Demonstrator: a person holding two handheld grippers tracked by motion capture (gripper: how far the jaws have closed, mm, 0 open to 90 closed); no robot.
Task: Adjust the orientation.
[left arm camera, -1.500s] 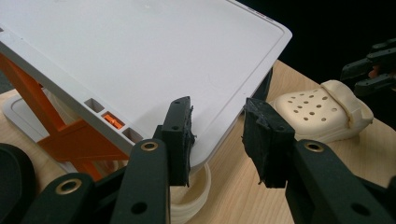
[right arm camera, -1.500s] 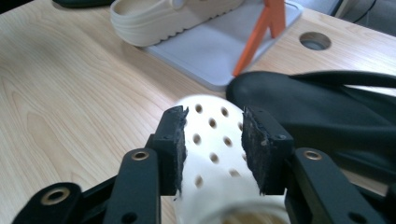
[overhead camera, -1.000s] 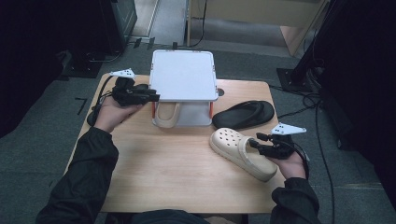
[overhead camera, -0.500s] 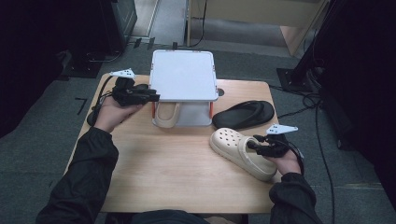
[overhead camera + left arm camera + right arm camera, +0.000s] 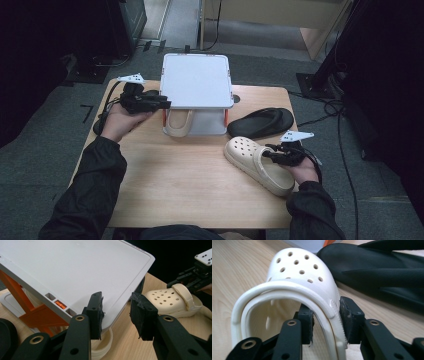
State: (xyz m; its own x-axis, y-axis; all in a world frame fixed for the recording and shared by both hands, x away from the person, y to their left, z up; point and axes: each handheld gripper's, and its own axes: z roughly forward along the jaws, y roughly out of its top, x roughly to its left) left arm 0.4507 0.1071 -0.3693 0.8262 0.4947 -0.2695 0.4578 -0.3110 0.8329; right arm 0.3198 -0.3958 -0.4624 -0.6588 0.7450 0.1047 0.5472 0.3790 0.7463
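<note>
Since the frame a second earlier, your right tongs (image 5: pixel 270 154) had come down onto the cream clog (image 5: pixel 257 165) and their jaws had just been closing, with the clog's side wall between them. In the right gripper view one pad sat inside the shoe and the other outside, both pressing the wall where the heel strap (image 5: pixel 284 291) joins it, so they were clamped on the clog. The clog had not shifted; your left hand had kept its place too.

Taking the white shoe rack (image 5: pixel 197 80) as the landmark: the cream clog lay on the wooden surface (image 5: pixel 175 185) in front of the rack and off toward its right corner, toe toward the rack, heel toward you. The black slipper (image 5: pixel 260 122) lay just beside the rack's right side, between the rack and the clog, apart from both. A second cream clog (image 5: pixel 179 125) sat under the rack's top shelf, between the orange supports (image 5: pixel 30 312).

Your left tongs (image 5: pixel 165 105) were at the rack's front left corner. In the left gripper view their jaws stood apart, with the corner of the shelf between them; one pad was against the shelf's edge and the other was clear of it, gripping nothing.
</note>
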